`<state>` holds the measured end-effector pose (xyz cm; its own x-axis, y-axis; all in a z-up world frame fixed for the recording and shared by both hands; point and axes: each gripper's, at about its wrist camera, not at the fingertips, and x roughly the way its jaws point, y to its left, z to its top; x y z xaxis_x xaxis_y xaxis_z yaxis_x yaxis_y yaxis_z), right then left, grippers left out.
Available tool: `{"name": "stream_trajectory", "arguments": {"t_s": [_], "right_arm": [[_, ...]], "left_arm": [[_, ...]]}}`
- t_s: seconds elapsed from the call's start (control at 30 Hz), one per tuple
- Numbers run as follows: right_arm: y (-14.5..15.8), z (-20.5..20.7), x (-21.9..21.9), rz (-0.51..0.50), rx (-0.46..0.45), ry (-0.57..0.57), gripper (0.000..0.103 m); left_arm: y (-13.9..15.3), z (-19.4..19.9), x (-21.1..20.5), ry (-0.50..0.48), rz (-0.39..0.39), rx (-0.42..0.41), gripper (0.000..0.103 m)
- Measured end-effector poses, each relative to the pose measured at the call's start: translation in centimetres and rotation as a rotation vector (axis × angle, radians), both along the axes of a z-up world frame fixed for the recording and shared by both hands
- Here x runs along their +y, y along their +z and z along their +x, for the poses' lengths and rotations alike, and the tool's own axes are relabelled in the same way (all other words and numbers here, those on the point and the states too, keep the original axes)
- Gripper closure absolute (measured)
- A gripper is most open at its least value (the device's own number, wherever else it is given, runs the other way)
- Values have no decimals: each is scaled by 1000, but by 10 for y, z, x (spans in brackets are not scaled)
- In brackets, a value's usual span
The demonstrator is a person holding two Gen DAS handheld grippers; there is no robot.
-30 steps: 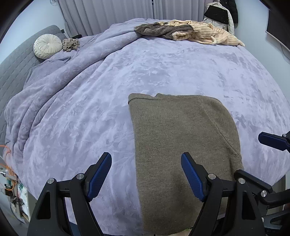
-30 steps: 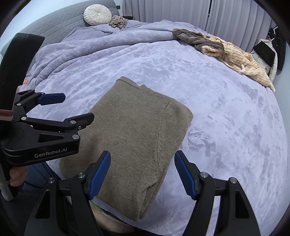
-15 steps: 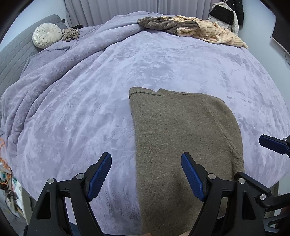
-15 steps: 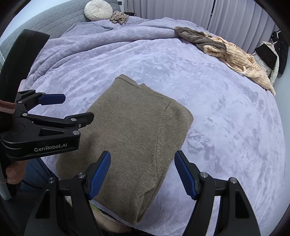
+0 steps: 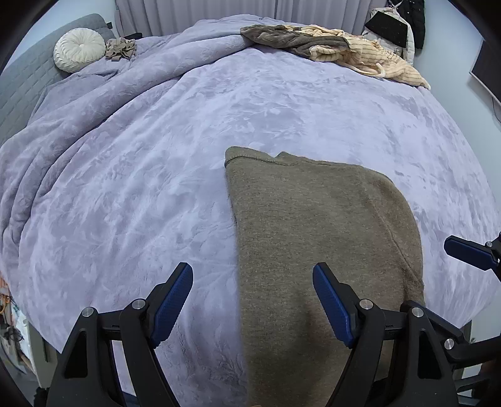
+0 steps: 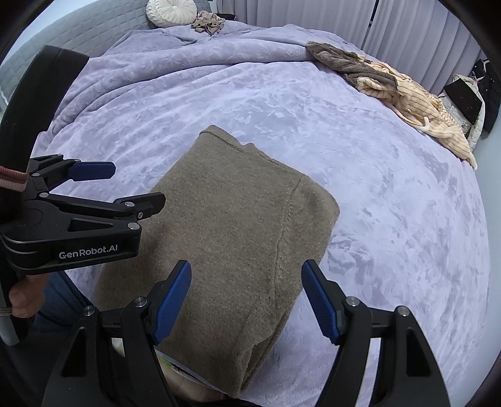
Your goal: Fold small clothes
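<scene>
Ahead of both tongs, a lavender bed (image 5: 219, 131). Just beyond the fingertips, an olive knit garment (image 6: 238, 225) already folded into a flat rectangle. Far off, a heap of clothes (image 5: 328, 50) probably not yet folded. Left tongs (image 5: 252, 308) and right tongs (image 6: 245, 302) spread wide, holding nothing.

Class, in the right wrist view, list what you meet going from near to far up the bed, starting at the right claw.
Right claw → folded olive sweater → bare purple blanket → small crumpled tan garment → round white cushion.
</scene>
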<state>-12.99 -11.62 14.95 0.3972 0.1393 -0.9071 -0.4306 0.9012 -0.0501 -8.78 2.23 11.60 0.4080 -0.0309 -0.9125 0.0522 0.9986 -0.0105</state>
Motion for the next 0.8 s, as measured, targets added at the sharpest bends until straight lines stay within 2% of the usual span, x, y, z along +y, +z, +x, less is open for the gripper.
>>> {"name": "stream_trajectory", "arguments": {"t_s": [0.8], "right_arm": [[-1,1,22,-50,10,34,27]], "left_arm": [[-3,-4,18,23,-30,-6,23]]}}
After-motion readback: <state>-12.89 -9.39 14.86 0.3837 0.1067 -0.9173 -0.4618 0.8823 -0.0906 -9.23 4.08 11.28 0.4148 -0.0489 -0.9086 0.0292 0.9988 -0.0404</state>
